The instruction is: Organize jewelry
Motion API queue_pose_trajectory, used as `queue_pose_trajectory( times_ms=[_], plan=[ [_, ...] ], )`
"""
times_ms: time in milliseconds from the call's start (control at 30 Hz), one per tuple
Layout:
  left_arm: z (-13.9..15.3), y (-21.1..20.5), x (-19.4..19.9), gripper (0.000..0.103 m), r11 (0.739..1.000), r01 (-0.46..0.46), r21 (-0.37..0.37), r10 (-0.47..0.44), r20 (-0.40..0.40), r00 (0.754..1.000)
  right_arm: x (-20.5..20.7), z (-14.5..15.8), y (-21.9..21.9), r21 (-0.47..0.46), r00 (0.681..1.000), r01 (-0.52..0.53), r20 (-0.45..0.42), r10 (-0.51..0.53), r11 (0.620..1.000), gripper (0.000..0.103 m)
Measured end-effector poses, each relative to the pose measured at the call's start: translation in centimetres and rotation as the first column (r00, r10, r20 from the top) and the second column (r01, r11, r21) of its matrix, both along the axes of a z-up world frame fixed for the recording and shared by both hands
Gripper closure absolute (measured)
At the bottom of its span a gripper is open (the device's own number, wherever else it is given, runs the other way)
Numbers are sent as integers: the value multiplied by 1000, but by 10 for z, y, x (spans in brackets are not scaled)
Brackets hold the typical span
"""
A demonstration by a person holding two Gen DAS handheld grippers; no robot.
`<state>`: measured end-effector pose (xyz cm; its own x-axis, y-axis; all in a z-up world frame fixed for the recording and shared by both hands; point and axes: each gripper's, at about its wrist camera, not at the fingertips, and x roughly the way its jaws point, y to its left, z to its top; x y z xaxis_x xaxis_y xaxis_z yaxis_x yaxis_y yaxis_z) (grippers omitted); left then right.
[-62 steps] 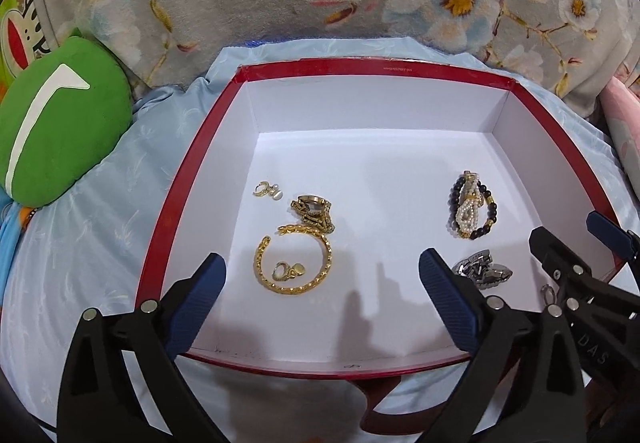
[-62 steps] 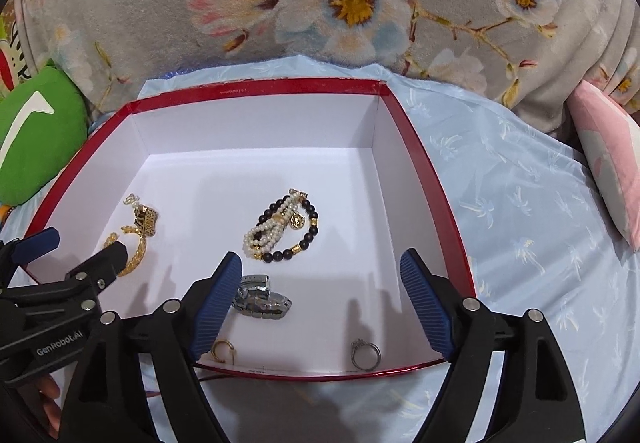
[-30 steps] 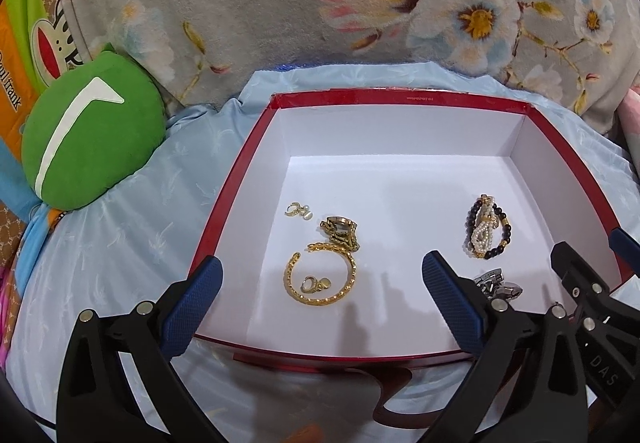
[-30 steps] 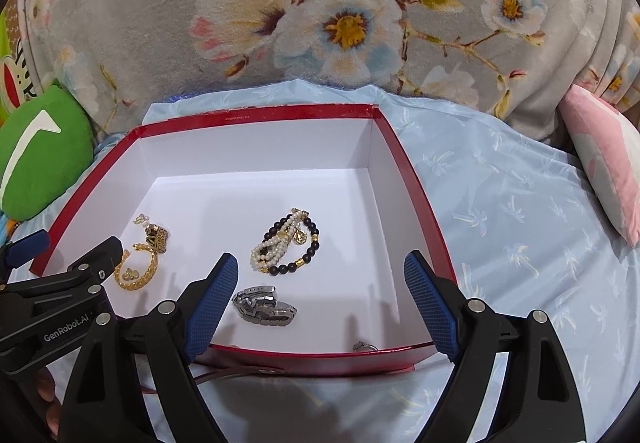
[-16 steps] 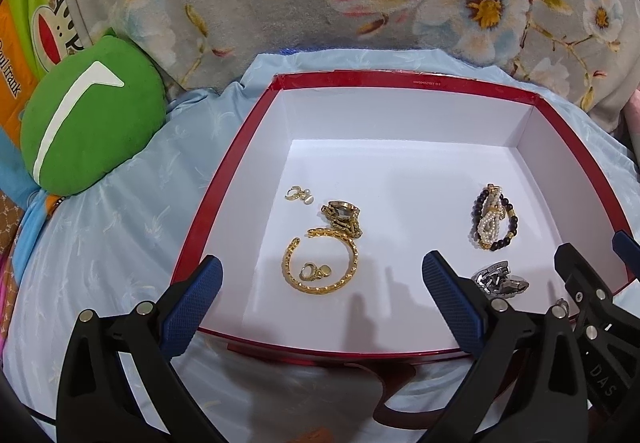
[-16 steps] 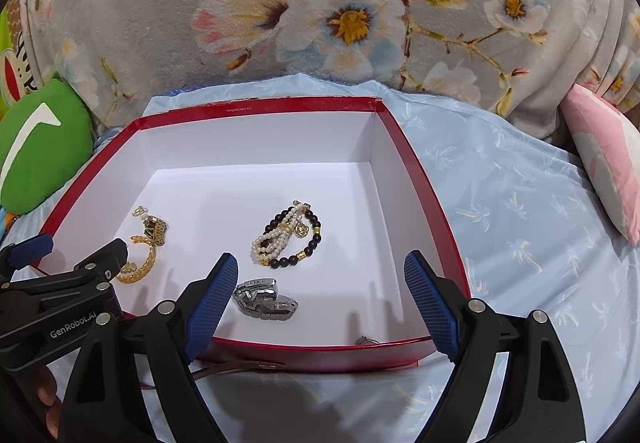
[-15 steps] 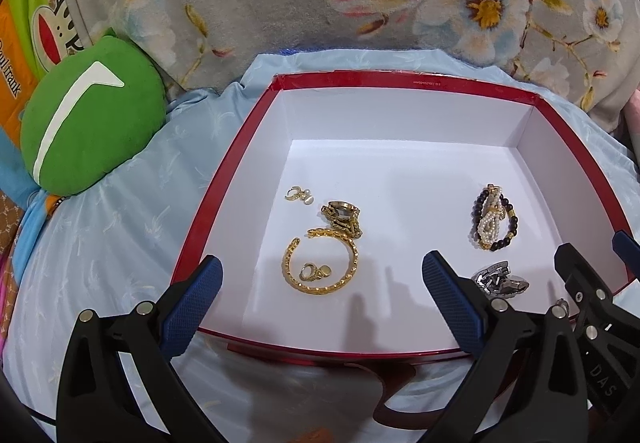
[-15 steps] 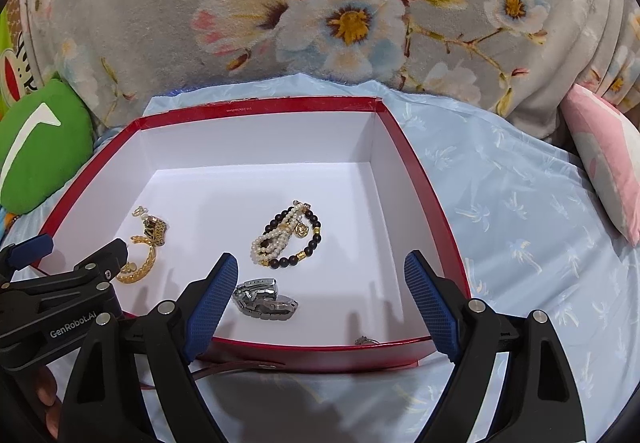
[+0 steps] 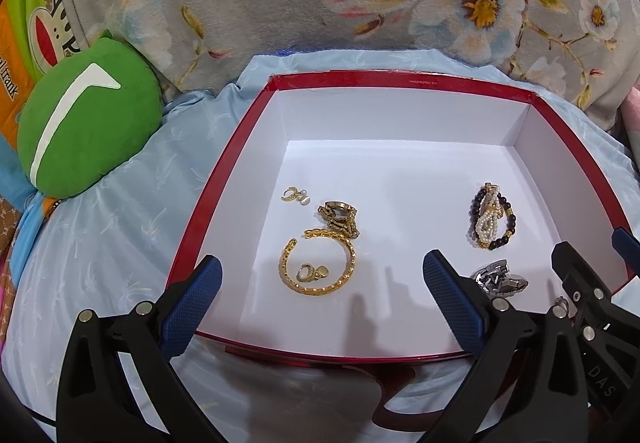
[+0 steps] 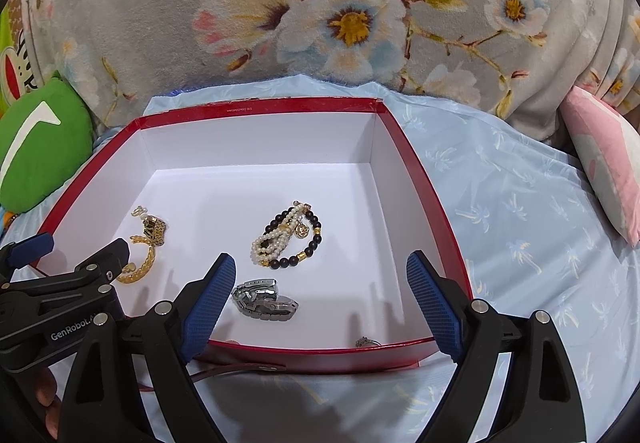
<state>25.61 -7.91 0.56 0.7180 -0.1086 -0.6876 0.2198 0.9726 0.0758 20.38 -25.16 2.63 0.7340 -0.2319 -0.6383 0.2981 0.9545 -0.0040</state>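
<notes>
A red box (image 9: pixel 400 77) with a white inside lies on a light blue sheet. On its left floor are a gold bangle (image 9: pixel 352 259) around two small gold earrings (image 9: pixel 312 272), a gold watch (image 9: pixel 339 217) and pearl earrings (image 9: pixel 296 195). To the right lie black and pearl bead bracelets (image 10: pixel 286 237), a silver watch (image 10: pixel 264 301) and a ring (image 10: pixel 366 341) by the front wall. My left gripper (image 9: pixel 320 261) hangs open over the box's near left edge. My right gripper (image 10: pixel 320 259) is open over the near right part. Neither holds anything.
A green cushion (image 9: pixel 84 123) sits left of the box and a pink pillow (image 10: pixel 604 159) to its right. A grey floral blanket (image 10: pixel 340 23) rises behind. A brown strap (image 10: pixel 240 367) pokes out under the box's front wall. The sheet (image 10: pixel 540 243) is bare on the right.
Compared with two seconds ago, both grippers have drawn back from the box, which now shows whole. Over the last second the views hardly differ. The jewelry has not moved.
</notes>
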Motion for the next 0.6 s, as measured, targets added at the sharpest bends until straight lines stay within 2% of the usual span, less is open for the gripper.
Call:
queue_pose_trajectory(
  times_ms=[600],
  plan=[
    [-1, -1, -1, 5, 1000, -4, -1, 4, 16, 1000, 1, 2, 1, -3, 1000, 0, 5, 0, 1000, 16]
  ],
)
